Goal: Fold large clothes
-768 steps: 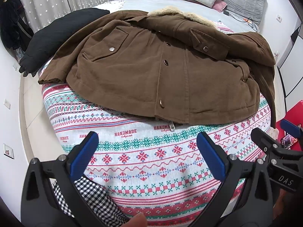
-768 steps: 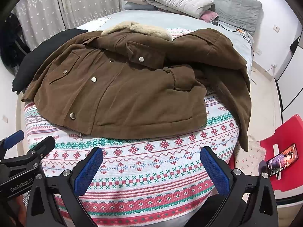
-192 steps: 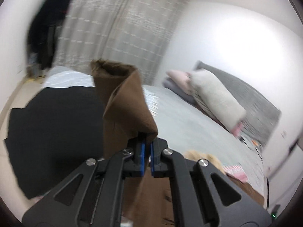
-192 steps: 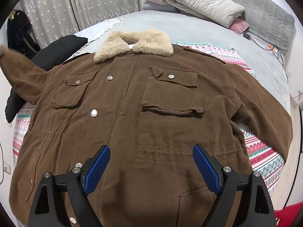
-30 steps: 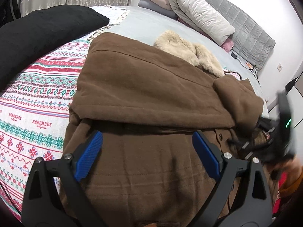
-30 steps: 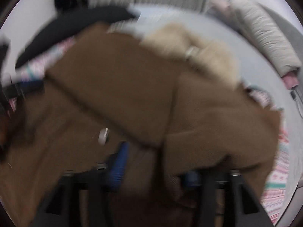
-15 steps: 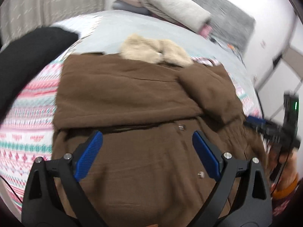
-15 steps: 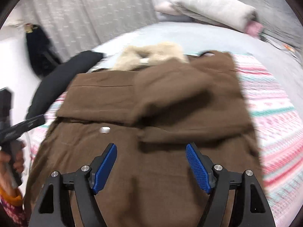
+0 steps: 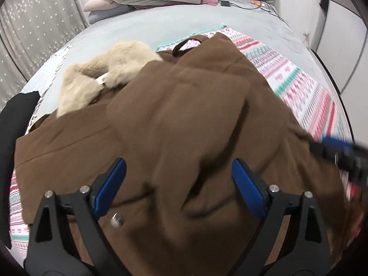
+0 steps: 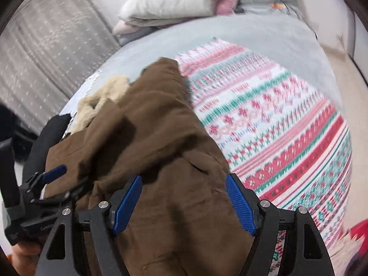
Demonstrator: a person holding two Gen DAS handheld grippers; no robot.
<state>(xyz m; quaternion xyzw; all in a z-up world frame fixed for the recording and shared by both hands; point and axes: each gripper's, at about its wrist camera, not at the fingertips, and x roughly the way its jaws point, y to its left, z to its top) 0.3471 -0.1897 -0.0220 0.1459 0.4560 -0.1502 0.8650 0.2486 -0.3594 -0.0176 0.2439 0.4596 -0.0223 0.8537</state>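
The left gripper [image 9: 178, 185] hangs over the brown coat [image 9: 184, 119] with its blue pads [image 9: 110, 187] set wide and its jaws closing; only the cloth lying below shows between them, and nothing is pinched. A metal snap [image 9: 117, 220] sits just by its left pad. Beyond the fingertips the coat lies with both sleeves folded in across its front, and the cream fur collar [image 9: 103, 73] lies farther out, up and to the left. The right gripper [image 10: 184, 203] is spread fairly wide, empty too, above the coat's right edge. To its right the patterned blanket [image 10: 276, 126] covers the bed; past that lie grey bedding [image 10: 230, 30] and stacked pillows [image 10: 174, 2]. A black garment [image 9: 9, 126] lies off the left gripper's left side.
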